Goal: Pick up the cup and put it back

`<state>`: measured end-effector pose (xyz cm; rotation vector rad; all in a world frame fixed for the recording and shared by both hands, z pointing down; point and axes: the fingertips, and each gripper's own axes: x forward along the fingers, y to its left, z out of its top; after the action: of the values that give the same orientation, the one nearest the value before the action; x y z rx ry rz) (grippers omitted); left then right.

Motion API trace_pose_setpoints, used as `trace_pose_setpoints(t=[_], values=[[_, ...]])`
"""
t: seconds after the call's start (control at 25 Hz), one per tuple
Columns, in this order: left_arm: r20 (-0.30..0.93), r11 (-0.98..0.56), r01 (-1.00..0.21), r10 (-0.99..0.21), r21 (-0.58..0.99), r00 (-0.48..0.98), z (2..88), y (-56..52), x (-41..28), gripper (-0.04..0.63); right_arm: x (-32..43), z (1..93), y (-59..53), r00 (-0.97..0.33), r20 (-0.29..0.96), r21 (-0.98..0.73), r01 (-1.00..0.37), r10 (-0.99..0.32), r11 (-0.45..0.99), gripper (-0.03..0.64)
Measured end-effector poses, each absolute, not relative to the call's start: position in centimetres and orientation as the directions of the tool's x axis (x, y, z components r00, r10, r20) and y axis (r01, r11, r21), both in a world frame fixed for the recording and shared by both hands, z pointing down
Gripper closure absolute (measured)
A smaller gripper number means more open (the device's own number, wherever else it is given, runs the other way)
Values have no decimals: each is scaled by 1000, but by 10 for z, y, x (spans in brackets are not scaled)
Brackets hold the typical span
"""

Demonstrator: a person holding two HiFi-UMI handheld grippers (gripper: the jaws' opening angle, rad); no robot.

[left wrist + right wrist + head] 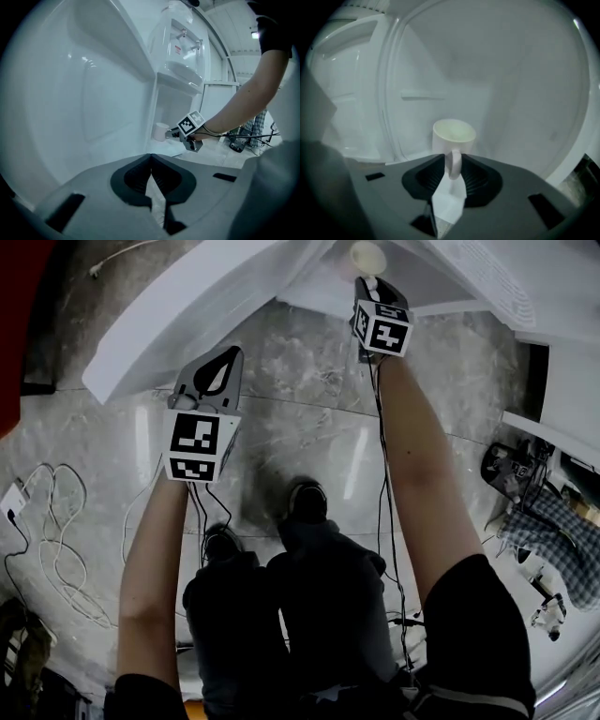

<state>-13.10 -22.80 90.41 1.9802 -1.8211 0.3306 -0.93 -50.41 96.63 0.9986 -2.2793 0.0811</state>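
Gripping cup [453, 133] handle: right gripper [453, 157] | cup base hidden behind fingers [430, 176]

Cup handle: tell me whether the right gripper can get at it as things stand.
Probably yes. The right gripper already has its jaws either side of the handle of the cup, seemingly pressing it, and nothing else stands between them in the right gripper view.
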Motion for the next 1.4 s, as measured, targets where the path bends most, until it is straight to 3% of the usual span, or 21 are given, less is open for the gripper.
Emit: trace_pose_setpoints(t=[0.04, 0.12, 0.4, 0.8, 1.4], values=[[451, -53, -988, -885, 148, 115, 905, -229, -131, 584, -10, 968, -504, -502, 584, 183, -685, -638, 706, 532], [457, -60, -987, -881, 148, 122, 907, -228, -129, 584, -12, 971, -500, -498, 605, 146, -698, -621, 701, 562], [494, -45, -982, -860, 182, 131, 877, -208, -117, 584, -9, 945, -450, -513, 682, 68, -666, -521, 743, 572], [503, -26, -972, -852, 235, 145, 738, -163, -86, 584, 14, 829, -339, -567, 725, -45, -605, -391, 795, 572], [484, -97, -968, -852, 233, 202, 522, -94, -77, 586, 65, 562, -221, -618, 610, -153, -706, -496, 691, 572]])
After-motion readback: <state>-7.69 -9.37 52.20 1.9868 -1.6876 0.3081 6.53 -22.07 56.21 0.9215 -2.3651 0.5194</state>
